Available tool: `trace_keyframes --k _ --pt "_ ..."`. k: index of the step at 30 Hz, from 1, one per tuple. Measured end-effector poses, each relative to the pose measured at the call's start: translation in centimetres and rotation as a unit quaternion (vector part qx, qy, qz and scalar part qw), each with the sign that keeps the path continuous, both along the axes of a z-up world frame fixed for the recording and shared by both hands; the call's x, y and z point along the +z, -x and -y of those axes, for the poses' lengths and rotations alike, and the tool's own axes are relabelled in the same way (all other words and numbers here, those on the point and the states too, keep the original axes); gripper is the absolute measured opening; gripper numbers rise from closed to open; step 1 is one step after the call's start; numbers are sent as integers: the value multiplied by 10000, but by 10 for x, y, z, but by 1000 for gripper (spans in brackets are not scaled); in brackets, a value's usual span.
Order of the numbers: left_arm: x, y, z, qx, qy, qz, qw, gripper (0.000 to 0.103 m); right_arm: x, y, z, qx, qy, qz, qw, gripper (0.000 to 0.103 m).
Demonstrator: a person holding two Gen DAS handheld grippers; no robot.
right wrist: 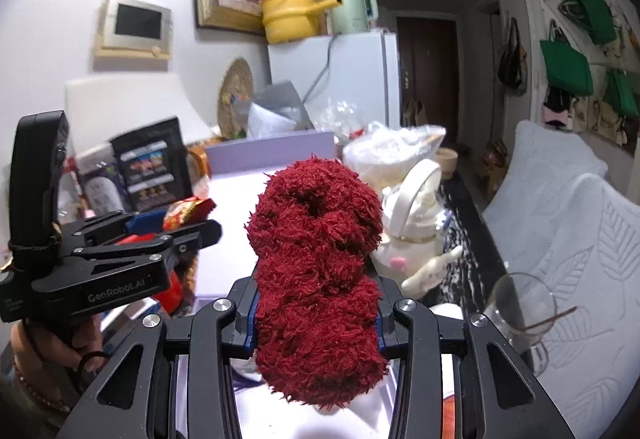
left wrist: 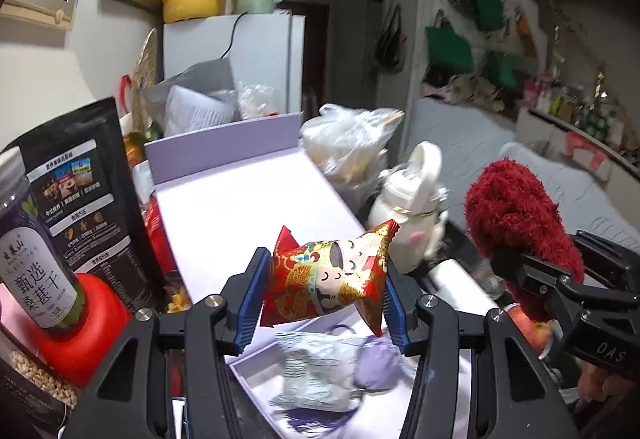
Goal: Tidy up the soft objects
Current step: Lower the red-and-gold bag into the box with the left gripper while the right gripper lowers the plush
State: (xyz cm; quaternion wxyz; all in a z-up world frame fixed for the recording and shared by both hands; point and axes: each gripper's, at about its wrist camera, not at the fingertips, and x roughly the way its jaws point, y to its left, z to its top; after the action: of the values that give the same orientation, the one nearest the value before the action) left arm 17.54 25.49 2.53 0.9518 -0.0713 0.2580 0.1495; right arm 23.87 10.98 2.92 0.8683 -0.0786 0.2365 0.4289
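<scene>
My left gripper (left wrist: 325, 281) is shut on a red and gold snack packet (left wrist: 332, 275) with a cartoon figure, held above an open lavender box (left wrist: 256, 371). In the box lie a pale wrapped packet (left wrist: 316, 371) and a purple tasselled pouch (left wrist: 376, 363). Its raised lid (left wrist: 240, 199) stretches away behind. My right gripper (right wrist: 316, 319) is shut on a dark red fluffy yarn bundle (right wrist: 316, 271), which stands up between the pads. In the left wrist view that red bundle (left wrist: 516, 223) hangs at the right in the right gripper (left wrist: 532, 279). In the right wrist view, the left gripper (right wrist: 172, 223) carries the packet (right wrist: 184, 213) at the left.
A black food pouch (left wrist: 84, 191) and a purple-labelled jar (left wrist: 36, 259) on a red lid crowd the left. A white lidded bottle (left wrist: 408, 215) and a plastic bag (left wrist: 352, 147) stand right of the box. An empty glass (right wrist: 520, 307) sits by the grey sofa (right wrist: 580, 239).
</scene>
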Motion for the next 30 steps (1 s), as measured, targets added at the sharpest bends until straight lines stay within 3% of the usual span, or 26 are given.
trace_keyframes --k 10,22,30 --pt "-32 -24 0 -146 234 -413 9988 51 -37 -25 -14 -27 382 -411 9984 40" --pt "-72 -51 11 -95 64 -1110 9938 51 -71 -45 -23 -123 837 -785 9933 40" --pt "-95 -64 3 54 208 -1519 9882 52 -81 -48 -29 -152 1081 -795 9908 40"
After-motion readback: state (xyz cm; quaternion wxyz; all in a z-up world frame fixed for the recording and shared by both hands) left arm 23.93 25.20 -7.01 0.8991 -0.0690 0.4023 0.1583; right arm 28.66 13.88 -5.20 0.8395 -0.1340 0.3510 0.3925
